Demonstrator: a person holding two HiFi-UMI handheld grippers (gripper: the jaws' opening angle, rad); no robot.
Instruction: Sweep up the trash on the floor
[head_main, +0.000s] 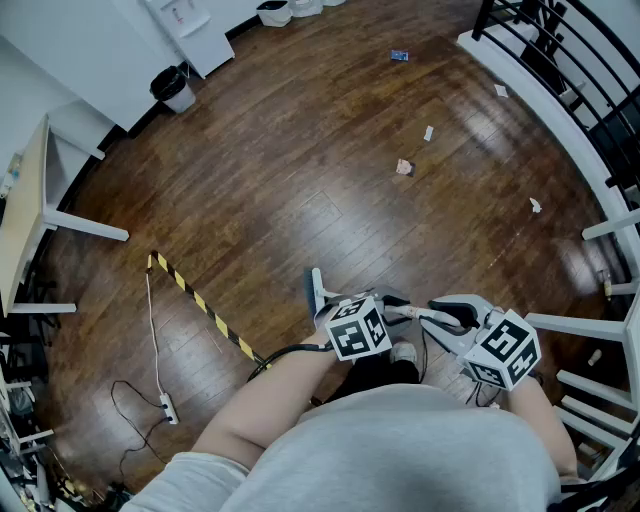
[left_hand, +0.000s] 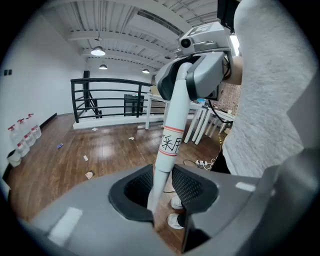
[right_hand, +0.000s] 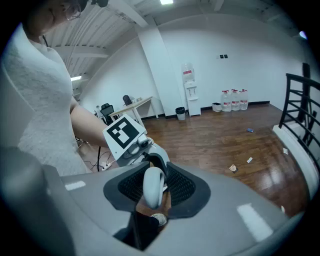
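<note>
Both grippers hold one broom by its white handle (left_hand: 171, 131), close in front of my body. My left gripper (head_main: 385, 312) is shut on the shaft just below a printed label. My right gripper (head_main: 447, 316) is shut on the handle's rounded grey top end (right_hand: 153, 186), right beside the left one. The bluish broom head (head_main: 313, 288) rests on the floor ahead of my feet. Trash lies well beyond it: a crumpled paper (head_main: 403, 167), a white scrap (head_main: 428, 133), a blue wrapper (head_main: 399, 56) and another white scrap (head_main: 535, 205).
Dark wood floor. A curved black railing (head_main: 570, 90) bounds the right side, with white table legs (head_main: 600, 330) near my right. A yellow-black tape strip (head_main: 200, 305) and a power strip with cable (head_main: 165, 405) lie at left. A bin (head_main: 175, 88) stands far left, a desk (head_main: 30, 215) at the left edge.
</note>
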